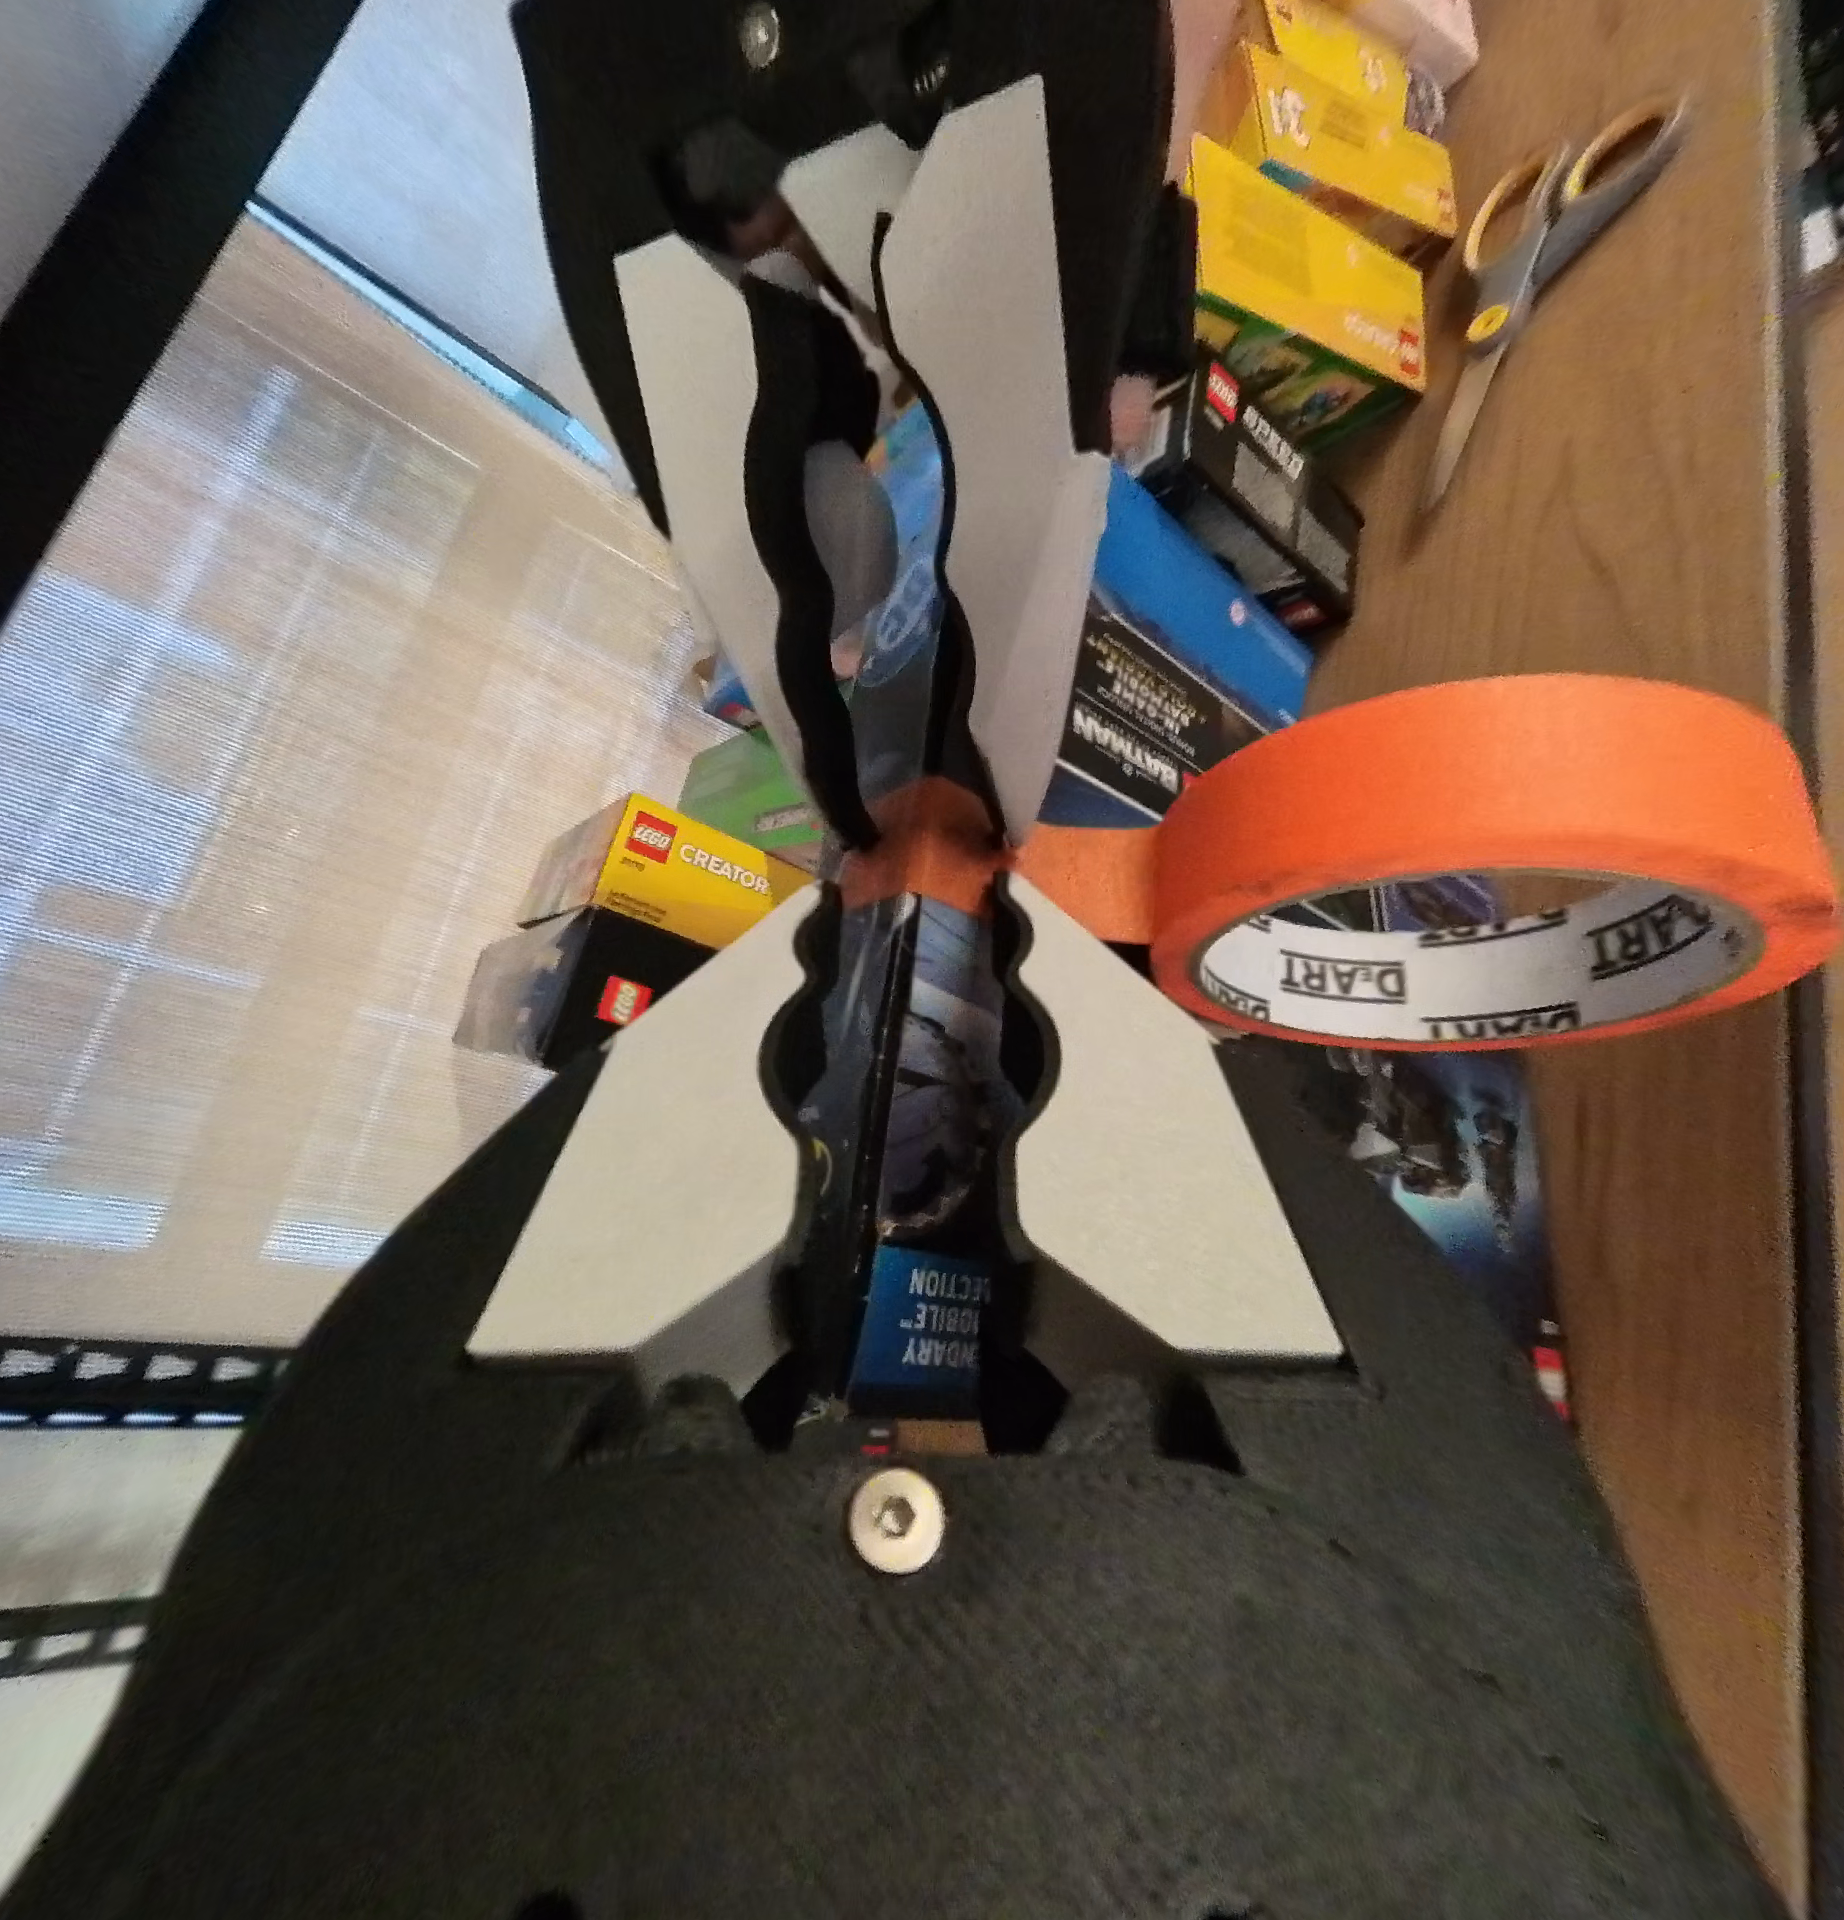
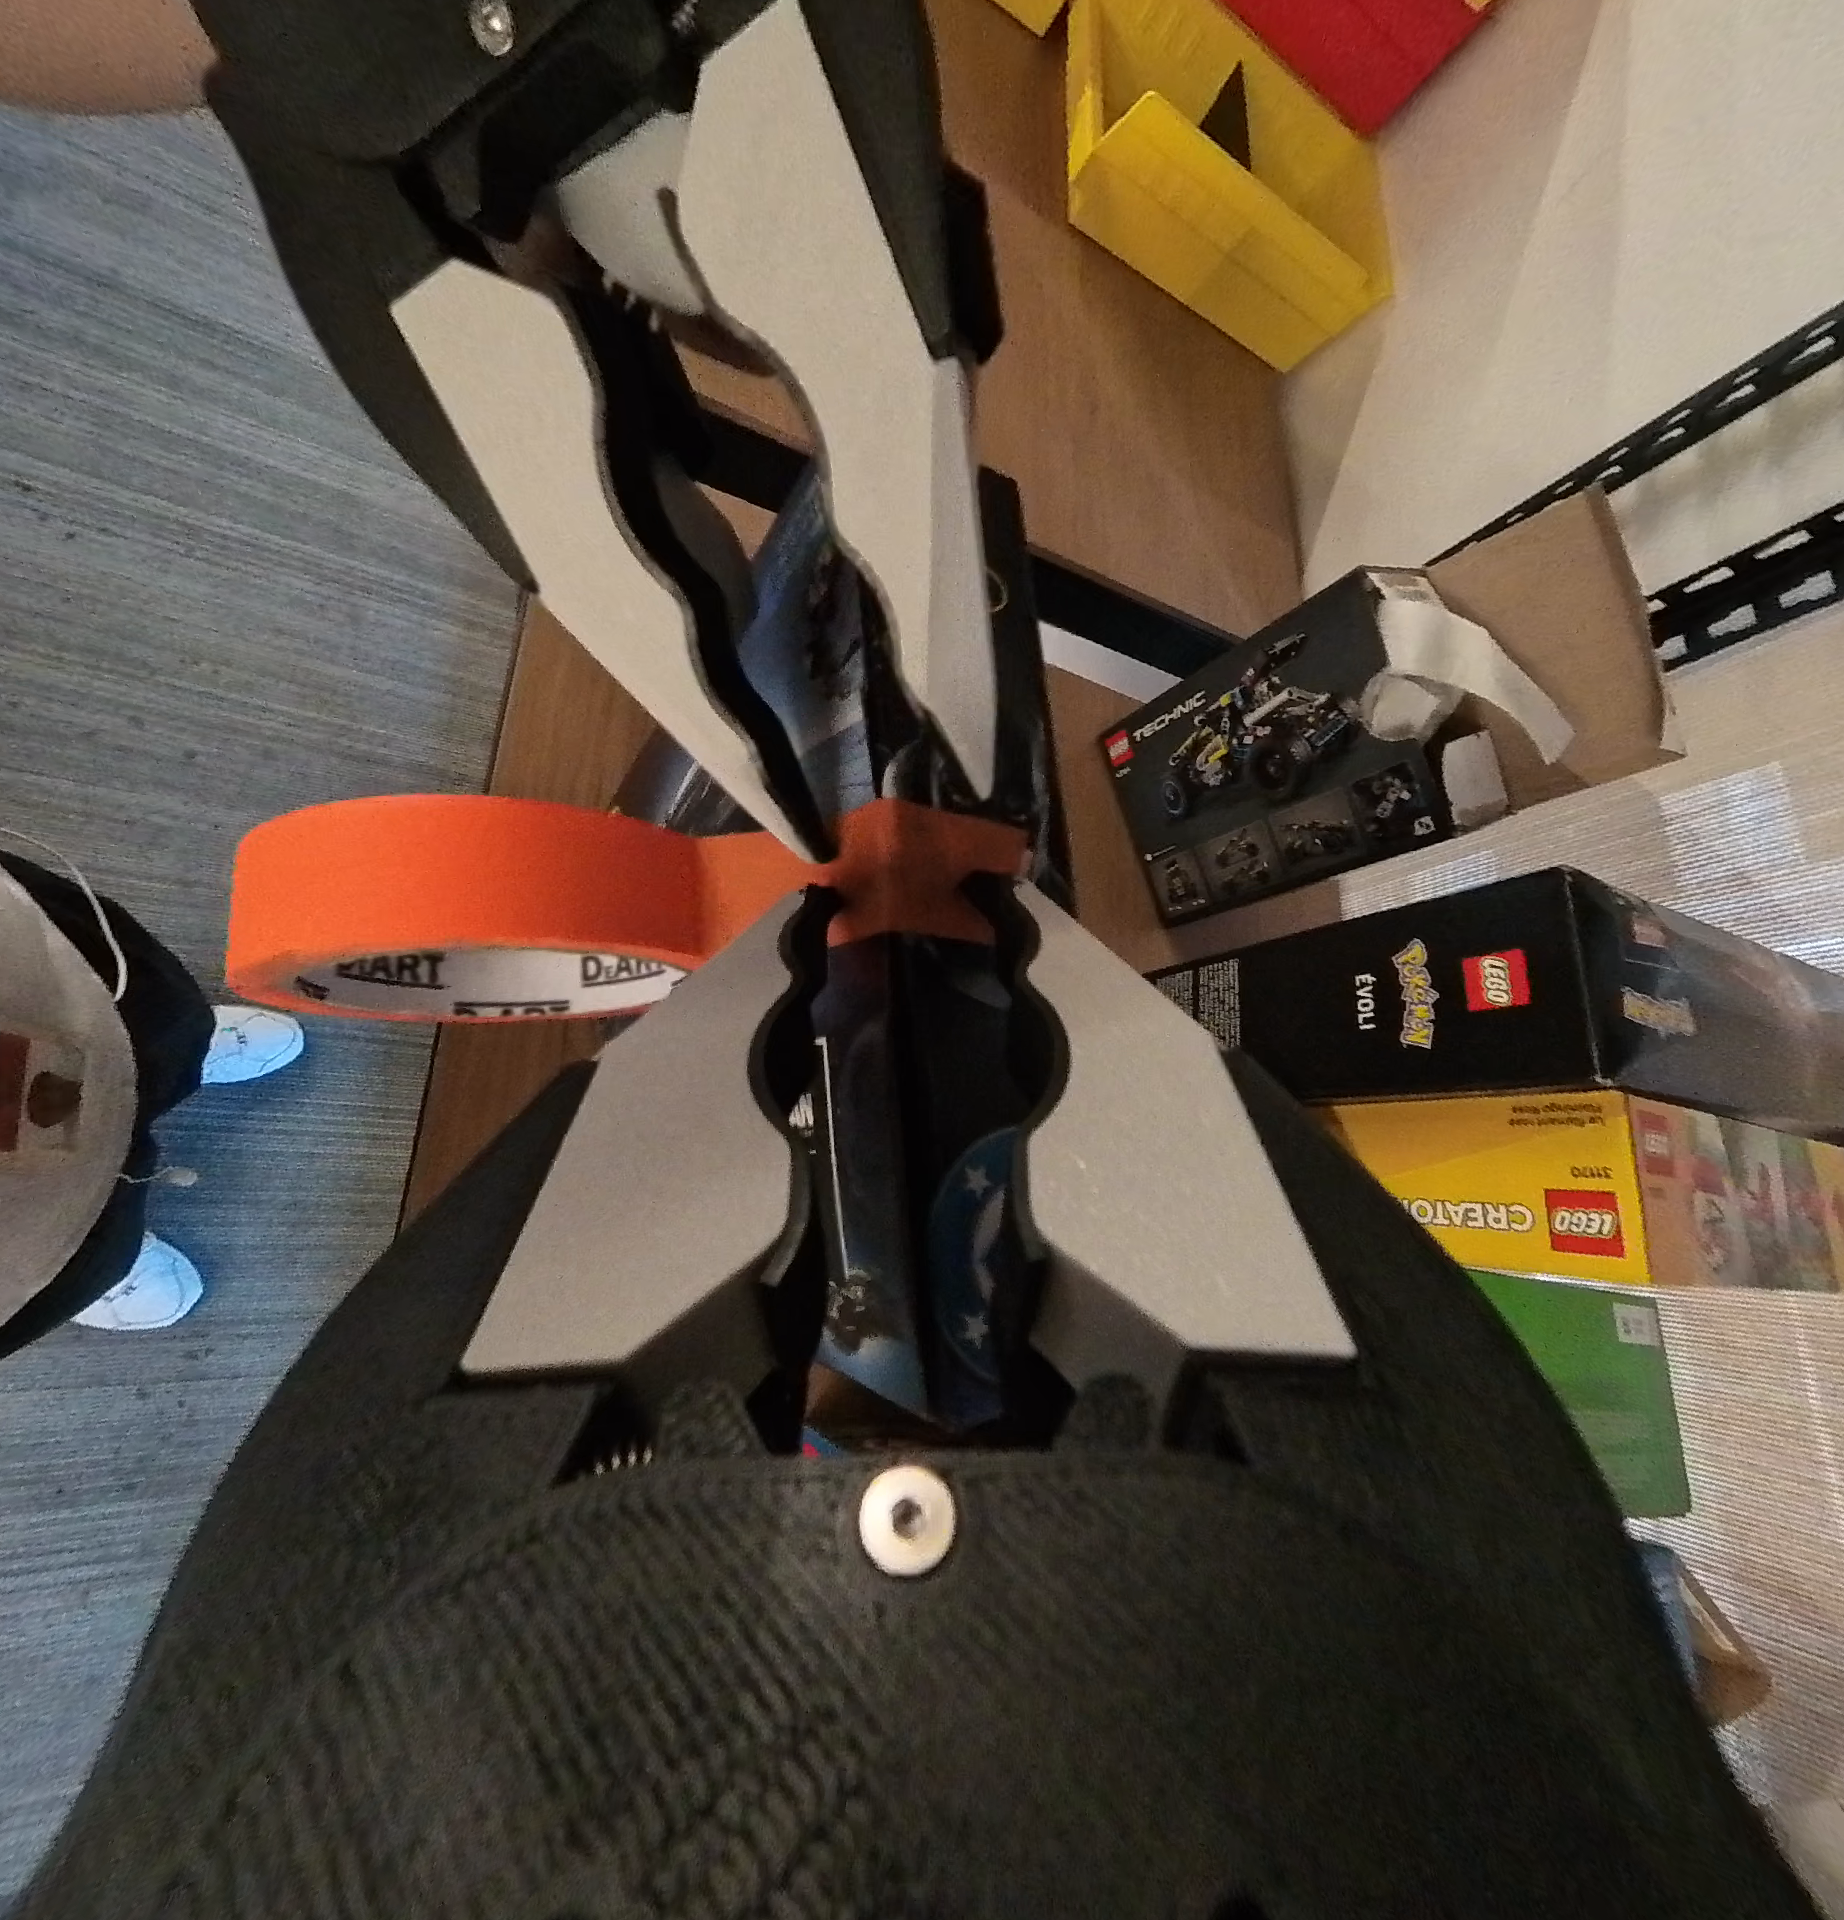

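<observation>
The two grippers face each other tip to tip over the ridge of a dark blue box [image 1: 939, 1039]. A short strip of orange tape [image 1: 918, 862] is folded across that ridge. It runs on to its roll [image 1: 1500, 862], which hangs free beside the box. My left gripper [image 1: 916, 881] is open, astride the ridge, with one fingertip at each end of the strip. My right gripper [image 2: 902, 902] is open in the same way from the opposite side, on the same strip [image 2: 897, 862]. The roll [image 2: 461, 883] is to its left. Neither gripper's pads clamp anything.
Scissors [image 1: 1541, 260] lie on the wooden table [image 1: 1645, 520]. Several toy boxes [image 1: 689, 862] are stacked around, including black and yellow ones [image 2: 1520, 997]. Yellow bins [image 2: 1209, 187] stand farther off. A person's shoes [image 2: 253, 1039] are on the carpet. The grippers are tip to tip, or close to it.
</observation>
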`<control>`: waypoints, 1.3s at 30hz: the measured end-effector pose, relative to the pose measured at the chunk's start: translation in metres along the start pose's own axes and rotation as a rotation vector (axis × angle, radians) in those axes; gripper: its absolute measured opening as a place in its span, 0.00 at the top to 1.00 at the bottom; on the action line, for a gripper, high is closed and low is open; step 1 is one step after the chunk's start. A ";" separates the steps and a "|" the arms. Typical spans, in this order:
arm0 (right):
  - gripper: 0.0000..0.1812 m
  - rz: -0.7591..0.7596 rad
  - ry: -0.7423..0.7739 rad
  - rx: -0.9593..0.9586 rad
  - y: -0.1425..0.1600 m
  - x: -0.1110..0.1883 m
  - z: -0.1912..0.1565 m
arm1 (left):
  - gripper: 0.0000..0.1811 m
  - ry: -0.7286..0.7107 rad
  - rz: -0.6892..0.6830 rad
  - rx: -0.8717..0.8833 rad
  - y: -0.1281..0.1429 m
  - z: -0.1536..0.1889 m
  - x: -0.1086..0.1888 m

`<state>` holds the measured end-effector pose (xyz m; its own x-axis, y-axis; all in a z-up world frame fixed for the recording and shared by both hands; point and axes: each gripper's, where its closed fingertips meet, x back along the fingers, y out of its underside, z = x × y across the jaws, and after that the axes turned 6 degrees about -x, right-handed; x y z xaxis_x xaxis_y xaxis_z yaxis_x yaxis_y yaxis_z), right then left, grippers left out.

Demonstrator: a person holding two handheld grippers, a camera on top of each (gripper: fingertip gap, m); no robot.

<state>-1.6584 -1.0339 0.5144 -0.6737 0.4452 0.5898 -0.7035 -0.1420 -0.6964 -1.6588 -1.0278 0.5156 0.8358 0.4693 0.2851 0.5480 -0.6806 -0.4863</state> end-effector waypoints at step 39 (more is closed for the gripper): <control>0.69 -0.220 -0.256 -0.218 0.012 -0.017 0.002 | 0.74 -0.426 0.195 0.163 -0.002 0.002 0.074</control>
<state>-1.6552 -1.0449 0.4967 -0.5665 0.2055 0.7981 -0.7912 0.1355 -0.5964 -1.5979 -0.9907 0.5356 0.8154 0.5534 -0.1701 0.3422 -0.6977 -0.6293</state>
